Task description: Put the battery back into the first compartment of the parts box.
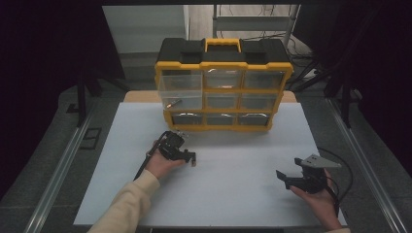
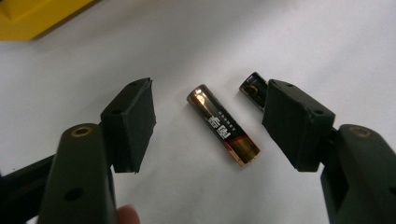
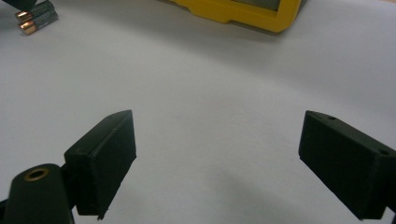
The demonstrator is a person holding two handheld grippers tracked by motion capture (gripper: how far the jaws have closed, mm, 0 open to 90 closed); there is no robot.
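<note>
Two black-and-gold AA batteries lie side by side on the white table. In the left gripper view one battery [image 2: 224,125] lies between the jaws of my left gripper [image 2: 208,91], which stand apart without touching it. The second battery [image 2: 252,88] is partly hidden behind the right-hand pad [image 2: 294,121]. From above, my left gripper [image 1: 190,158] points down at the table in front of the organizer. My right gripper [image 1: 285,178] rests open at the right with nothing between its jaws, also seen in its own view [image 3: 215,154], where the batteries [image 3: 35,18] show far off.
A yellow and black drawer organizer [image 1: 223,68] stands at the back of the white table [image 1: 233,194]. Its top left clear drawer [image 1: 180,90] is pulled out and holds a small item. The organizer's yellow base [image 3: 243,11] lies ahead of the right gripper.
</note>
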